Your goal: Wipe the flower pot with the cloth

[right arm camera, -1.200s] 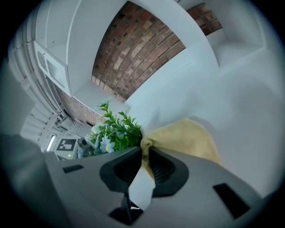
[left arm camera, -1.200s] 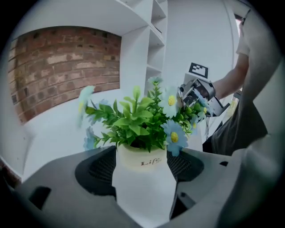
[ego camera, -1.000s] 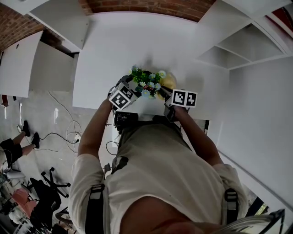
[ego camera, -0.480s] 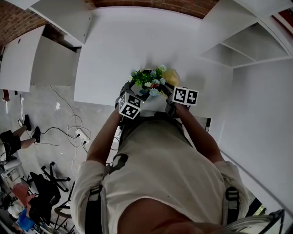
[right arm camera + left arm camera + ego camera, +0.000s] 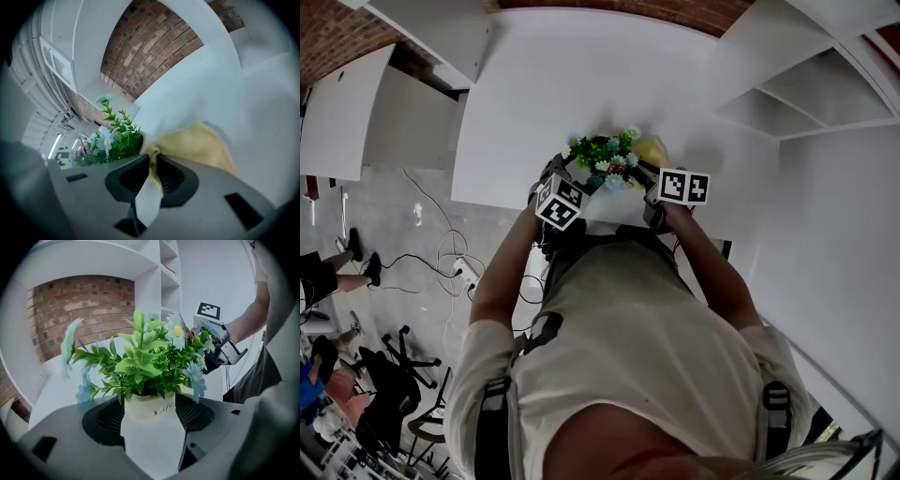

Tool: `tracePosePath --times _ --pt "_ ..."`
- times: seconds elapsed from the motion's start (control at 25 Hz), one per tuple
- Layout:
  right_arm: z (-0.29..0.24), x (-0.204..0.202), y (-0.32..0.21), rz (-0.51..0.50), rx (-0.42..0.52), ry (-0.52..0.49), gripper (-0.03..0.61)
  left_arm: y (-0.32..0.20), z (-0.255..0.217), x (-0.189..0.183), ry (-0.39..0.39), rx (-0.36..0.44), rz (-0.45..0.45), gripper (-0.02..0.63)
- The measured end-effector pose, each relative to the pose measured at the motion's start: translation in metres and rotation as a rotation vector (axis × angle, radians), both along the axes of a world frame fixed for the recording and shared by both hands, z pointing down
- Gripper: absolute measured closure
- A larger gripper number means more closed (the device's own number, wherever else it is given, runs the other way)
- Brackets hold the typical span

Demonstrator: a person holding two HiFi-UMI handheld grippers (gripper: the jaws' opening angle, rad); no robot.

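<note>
A: Starting big: white desk (image 5: pixel 534 103), with the pot (image 5: pixel 149 405) at its near edge. Resting or lifted?
B: Cannot tell. Small, pale, stuffed with stiff greenery (image 5: pixel 140 362), likely artificial; probably light and top-heavy, so easily tipped. Hard, smooth sides, likely slippery.
A: Held where?
B: Low on the body, left tongs (image 5: pixel 149 420) clenched across both sides. Best gripped there, below the leaves.
A: And the cloth (image 5: pixel 201 145)?
B: Yellow, soft, floppy, just right of the pot in the head view. Pinched at one bunched corner by the right tongs (image 5: pixel 151 158), nearly closed. Better rubbed with a fuller fold against the wall.
</note>
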State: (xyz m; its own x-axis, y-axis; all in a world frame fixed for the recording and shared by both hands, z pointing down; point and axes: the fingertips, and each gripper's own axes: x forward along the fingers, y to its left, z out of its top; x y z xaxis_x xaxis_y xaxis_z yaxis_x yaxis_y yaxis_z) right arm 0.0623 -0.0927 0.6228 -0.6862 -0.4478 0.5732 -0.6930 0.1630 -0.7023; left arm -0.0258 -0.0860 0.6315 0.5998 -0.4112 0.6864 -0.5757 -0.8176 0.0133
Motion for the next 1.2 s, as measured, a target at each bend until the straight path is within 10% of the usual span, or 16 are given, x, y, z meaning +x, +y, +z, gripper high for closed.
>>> tracePosePath --times 0.36,1.2 --pt "0.012 -0.020 0.034 -0.069 -0.044 -0.022 0.517 0.005 0.000 -0.004 0.024 0.033 -0.251 0.272" --pt "0.001 0.001 0.018 -0.075 -0.031 0.010 0.514 -0.004 -0.011 -0.045 0.027 0.033 -0.281 0.272"
